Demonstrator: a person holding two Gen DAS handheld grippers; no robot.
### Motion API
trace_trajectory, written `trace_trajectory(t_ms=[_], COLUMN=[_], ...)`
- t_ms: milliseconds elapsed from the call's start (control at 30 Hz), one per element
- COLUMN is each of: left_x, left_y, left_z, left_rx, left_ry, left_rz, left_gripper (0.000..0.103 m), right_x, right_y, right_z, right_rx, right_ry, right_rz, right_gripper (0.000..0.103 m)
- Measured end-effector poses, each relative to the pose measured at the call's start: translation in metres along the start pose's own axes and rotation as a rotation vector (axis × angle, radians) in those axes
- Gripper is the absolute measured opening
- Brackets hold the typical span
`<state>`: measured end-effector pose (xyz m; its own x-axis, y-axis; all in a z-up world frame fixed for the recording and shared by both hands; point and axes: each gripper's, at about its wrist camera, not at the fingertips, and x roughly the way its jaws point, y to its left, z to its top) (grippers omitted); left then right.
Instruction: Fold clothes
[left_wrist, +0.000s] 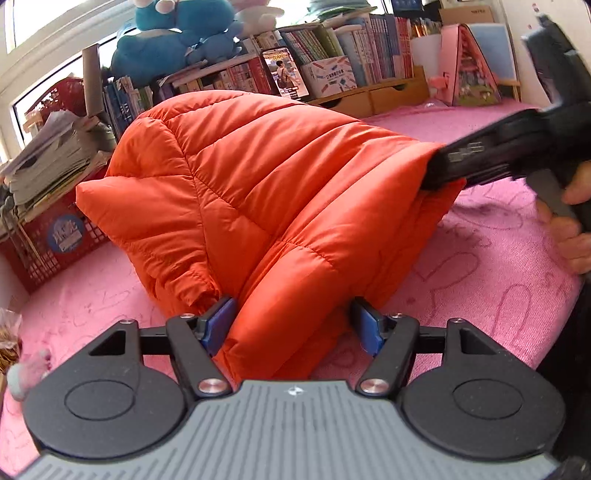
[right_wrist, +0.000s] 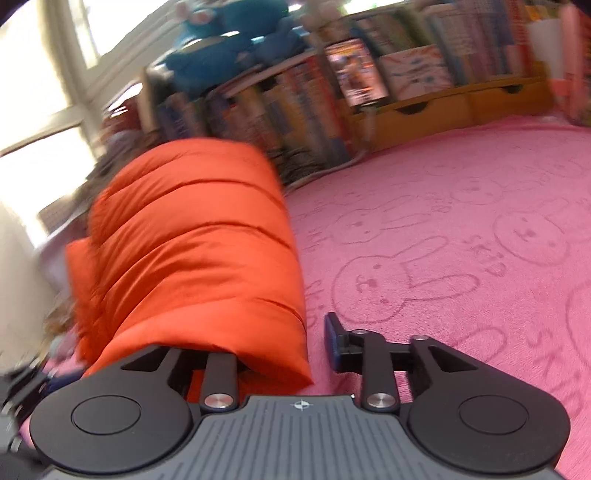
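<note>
An orange puffy jacket (left_wrist: 251, 192) lies bunched up on a pink blanket (left_wrist: 480, 280) with rabbit drawings. In the left wrist view, the left tongs (left_wrist: 291, 325) are spread apart, with a fold of the jacket between the blue pads, which do not press on it. The right tongs (right_wrist: 295, 343) come in at 3 o'clock and reach the jacket's edge (a hand (left_wrist: 570, 229) holds the handle). In their own view they are released; the jacket covers the left finger. Books (left_wrist: 369, 55) and a red basket (left_wrist: 55, 240) stand behind.
</note>
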<state>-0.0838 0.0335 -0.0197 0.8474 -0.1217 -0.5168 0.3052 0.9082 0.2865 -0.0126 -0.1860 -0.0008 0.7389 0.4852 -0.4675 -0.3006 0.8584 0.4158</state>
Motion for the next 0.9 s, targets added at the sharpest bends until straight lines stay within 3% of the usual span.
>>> trace_trajectory(t_ms=[33,100,200,333,400,500,567,633,667,700,767,900], left_x=[0.000,-0.001,-0.001,0.000,-0.001,-0.001,-0.001,-0.001,-0.002,-0.002,-0.002,-0.003], left_y=[0.001,0.004,0.006,0.007,0.007,0.007,0.007,0.007,0.007,0.007,0.007,0.008], left_z=[-0.001,-0.003,-0.004,-0.006,-0.006,-0.007,-0.007,-0.007,-0.008,-0.008,-0.010,-0.014], left_rx=[-0.006,-0.016,-0.024,-0.034,-0.037,-0.040,-0.044,-0.048,-0.050,-0.055,-0.072,-0.094], left_ry=[-0.006,-0.016,-0.026,-0.036,-0.038,-0.039,-0.039,-0.041,-0.043,-0.046,-0.053,-0.071], left_rz=[-0.006,-0.018,-0.029,-0.038,-0.041,-0.042,-0.044,-0.045,-0.045,-0.046,-0.049,-0.052], left_gripper=[0.069,0.069,0.071,0.072,0.072,0.072,0.072,0.072,0.072,0.073,0.073,0.074], right_x=[-0.006,-0.021,-0.041,-0.038,-0.025,-0.010,-0.004,0.013,0.025,0.040,0.071,0.112], right_y=[-0.007,-0.026,-0.065,-0.085,-0.060,0.015,0.068,0.119,0.140,0.151,0.171,0.181], right_z=[0.002,0.004,0.018,0.067,0.098,0.120,0.118,0.103,0.096,0.091,0.083,0.082], right_rx=[-0.012,-0.014,0.116,0.230,0.079,-0.245,-0.484,-0.720,-0.817,-0.851,-0.909,-0.915], right_ry=[0.020,0.053,0.095,0.082,0.091,0.091,-0.006,-0.079,-0.102,-0.085,-0.046,0.014], right_rz=[0.041,0.130,0.326,0.388,0.294,0.420,0.488,0.410,0.350,0.331,0.298,0.292], right_gripper=[0.049,0.088,0.103,0.103,0.103,0.102,0.099,0.090,0.077,0.067,0.062,0.065])
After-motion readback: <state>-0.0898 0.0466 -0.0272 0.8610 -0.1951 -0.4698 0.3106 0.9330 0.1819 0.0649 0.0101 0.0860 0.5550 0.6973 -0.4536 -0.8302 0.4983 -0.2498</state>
